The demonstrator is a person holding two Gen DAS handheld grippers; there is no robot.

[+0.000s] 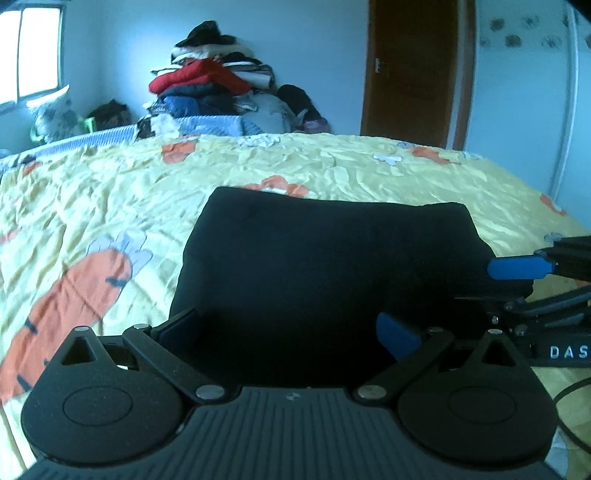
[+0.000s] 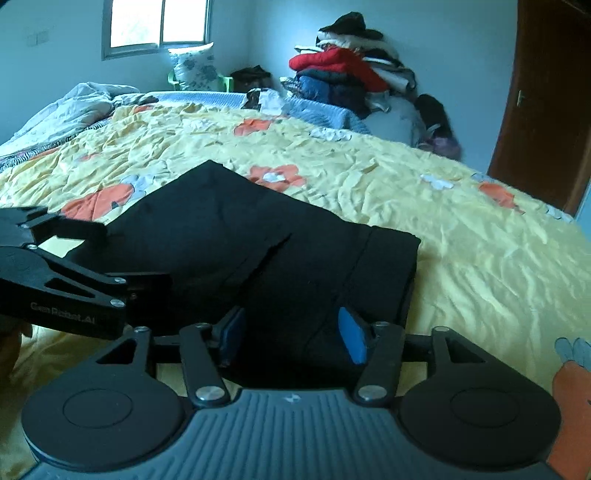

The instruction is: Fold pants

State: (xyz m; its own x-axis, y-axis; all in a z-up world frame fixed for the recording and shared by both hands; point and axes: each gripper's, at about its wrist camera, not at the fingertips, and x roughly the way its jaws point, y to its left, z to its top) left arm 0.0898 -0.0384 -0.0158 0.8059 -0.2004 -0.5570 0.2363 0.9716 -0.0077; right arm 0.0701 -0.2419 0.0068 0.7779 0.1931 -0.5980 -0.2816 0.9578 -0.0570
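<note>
The black pants (image 1: pixel 325 266) lie folded into a compact rectangle on the yellow carrot-print bedspread (image 1: pixel 110 192). My left gripper (image 1: pixel 288 332) is open, its blue-padded fingers spread wide over the near edge of the pants, holding nothing. My right gripper (image 2: pixel 291 332) is also open over the near edge of the pants (image 2: pixel 258 243), empty. The right gripper shows in the left wrist view (image 1: pixel 517 284) at the pants' right side; the left gripper shows in the right wrist view (image 2: pixel 92 254) at the left side.
A tall pile of clothes (image 1: pixel 210 88) stands beyond the bed's far edge. A brown door (image 1: pixel 413 70) is at the back right, a window (image 2: pixel 159 22) at the back left. A rumpled white quilt (image 2: pixel 74 107) lies on the bed's far left.
</note>
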